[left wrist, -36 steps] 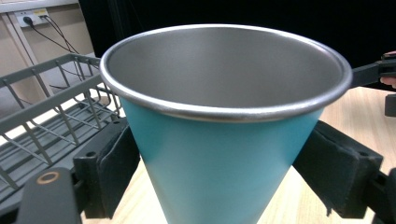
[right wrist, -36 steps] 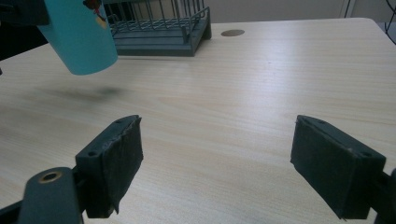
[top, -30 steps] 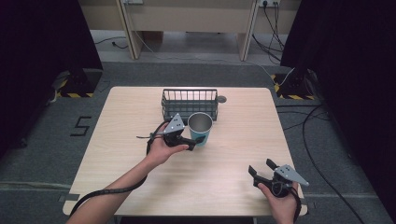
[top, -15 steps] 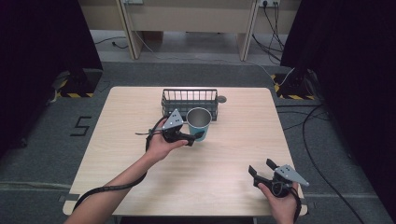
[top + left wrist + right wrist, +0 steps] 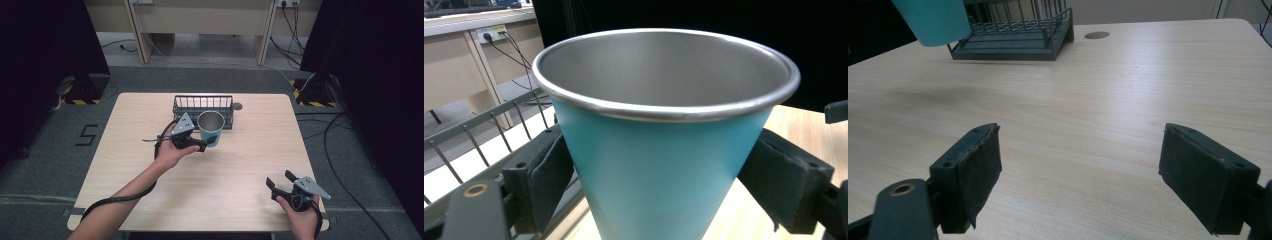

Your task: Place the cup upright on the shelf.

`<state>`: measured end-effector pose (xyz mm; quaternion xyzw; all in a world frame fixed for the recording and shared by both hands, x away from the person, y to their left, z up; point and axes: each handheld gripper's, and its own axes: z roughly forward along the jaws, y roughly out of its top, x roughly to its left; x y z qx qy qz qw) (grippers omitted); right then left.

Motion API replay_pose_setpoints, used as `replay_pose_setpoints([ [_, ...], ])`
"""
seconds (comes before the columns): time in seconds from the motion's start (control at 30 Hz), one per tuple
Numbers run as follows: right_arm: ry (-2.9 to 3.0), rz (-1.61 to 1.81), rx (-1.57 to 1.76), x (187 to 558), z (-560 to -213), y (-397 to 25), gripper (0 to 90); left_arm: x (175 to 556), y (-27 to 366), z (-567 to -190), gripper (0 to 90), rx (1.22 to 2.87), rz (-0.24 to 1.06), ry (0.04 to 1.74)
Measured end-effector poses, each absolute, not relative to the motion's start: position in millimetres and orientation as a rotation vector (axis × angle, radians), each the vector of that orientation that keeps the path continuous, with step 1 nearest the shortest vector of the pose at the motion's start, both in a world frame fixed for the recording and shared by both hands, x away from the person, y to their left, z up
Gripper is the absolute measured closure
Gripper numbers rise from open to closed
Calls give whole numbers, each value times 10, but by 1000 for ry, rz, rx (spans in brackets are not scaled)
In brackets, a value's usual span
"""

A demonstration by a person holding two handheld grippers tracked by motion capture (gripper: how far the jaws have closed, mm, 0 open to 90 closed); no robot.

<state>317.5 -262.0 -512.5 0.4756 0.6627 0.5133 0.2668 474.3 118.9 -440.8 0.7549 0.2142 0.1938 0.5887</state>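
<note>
where padded jaws clamp it, tapered teal cup shows steel lining.

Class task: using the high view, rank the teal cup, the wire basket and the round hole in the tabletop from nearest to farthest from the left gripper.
1. The teal cup, held between the jaws of the left gripper, just right of the hand.
2. The wire basket, behind the cup toward the table's far edge.
3. The round hole, past the basket's right end.
</note>
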Motion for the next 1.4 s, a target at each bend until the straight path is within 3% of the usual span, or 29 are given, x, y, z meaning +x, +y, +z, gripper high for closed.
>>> replay_pose_setpoints([
  [1.4,1787,1393,1289,3174,-5126,-2627,179,4942,1266,-4201,162,1700,505,552],
])
